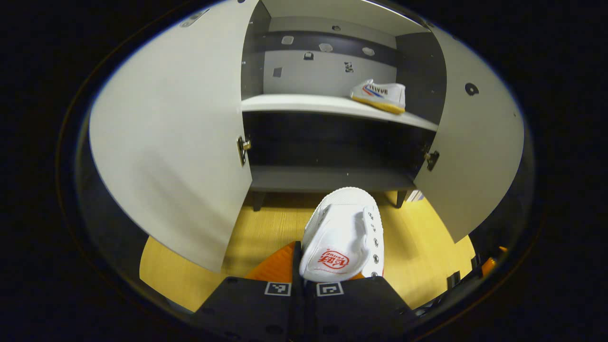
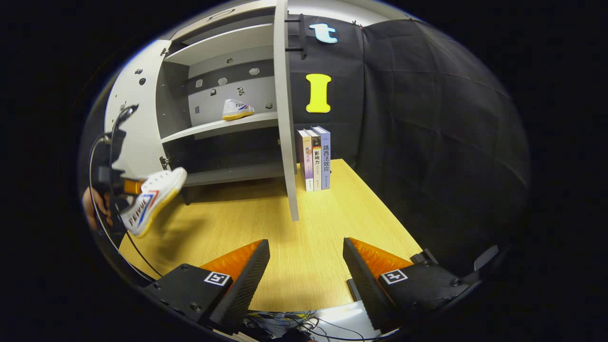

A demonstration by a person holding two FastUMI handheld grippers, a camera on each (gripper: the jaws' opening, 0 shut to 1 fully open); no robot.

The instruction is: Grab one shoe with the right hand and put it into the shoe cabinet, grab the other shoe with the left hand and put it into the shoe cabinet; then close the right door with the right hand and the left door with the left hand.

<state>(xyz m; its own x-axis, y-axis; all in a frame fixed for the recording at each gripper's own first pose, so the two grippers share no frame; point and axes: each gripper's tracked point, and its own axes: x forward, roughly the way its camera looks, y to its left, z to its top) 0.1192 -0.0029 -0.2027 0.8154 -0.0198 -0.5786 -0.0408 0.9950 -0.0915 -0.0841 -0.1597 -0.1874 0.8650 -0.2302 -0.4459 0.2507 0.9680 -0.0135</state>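
A white canvas shoe (image 1: pixel 344 237) with a red logo on its tongue is held by my left gripper (image 1: pixel 304 270), which is shut on its heel end, toe pointing at the cabinet. In the right gripper view that same shoe (image 2: pixel 152 200) hangs above the table at the left, held by the left gripper (image 2: pixel 124 186). The other white shoe (image 1: pixel 380 96) (image 2: pixel 237 109) lies on the upper shelf (image 1: pixel 304 103) of the shoe cabinet, at its right side. Both doors stand open: left door (image 1: pixel 171 137), right door (image 1: pixel 475 152) (image 2: pixel 285 118). My right gripper (image 2: pixel 306 266) is open over the wooden table, holding nothing.
The cabinet stands on a wooden table (image 2: pixel 294 228). Three upright books (image 2: pixel 314 159) stand just right of the open right door. The lower shelf (image 1: pixel 327 178) is dark. Cables (image 2: pixel 294 318) hang below the table's near edge.
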